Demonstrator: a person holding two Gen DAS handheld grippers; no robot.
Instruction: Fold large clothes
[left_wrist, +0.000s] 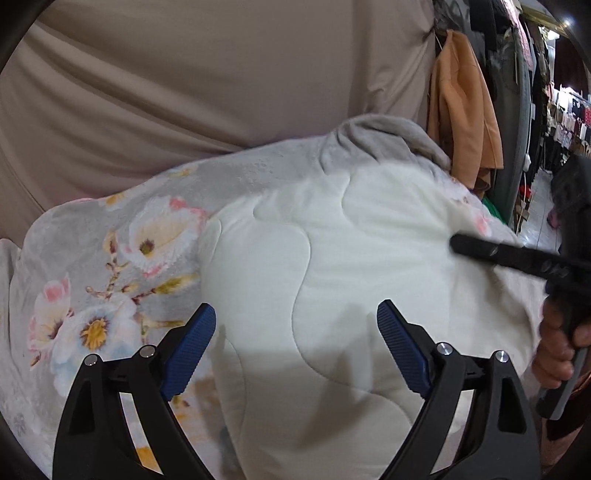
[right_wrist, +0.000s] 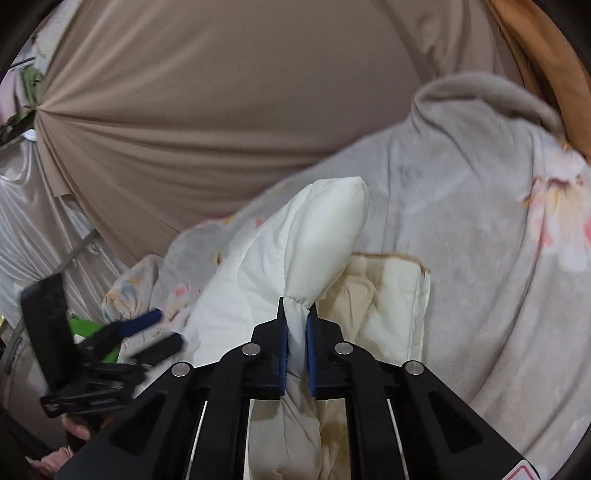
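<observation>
While the right gripper (right_wrist: 296, 325) pinches a white fold of the quilt (right_wrist: 317, 236), the left gripper (left_wrist: 295, 332) hangs wide open over the quilt's white side, holding nothing. The quilt lies heaped in front of a tan sheet (left_wrist: 184, 92). To fold well, I think the left one should grab a matching edge, then both lift evenly.

A: What are the claws like?
B: The left claw (left_wrist: 296, 347) and right claw (right_wrist: 296, 354) match: black curved frames, ribbed blue pads (left_wrist: 192, 350), silver round screws (right_wrist: 251, 349).
</observation>
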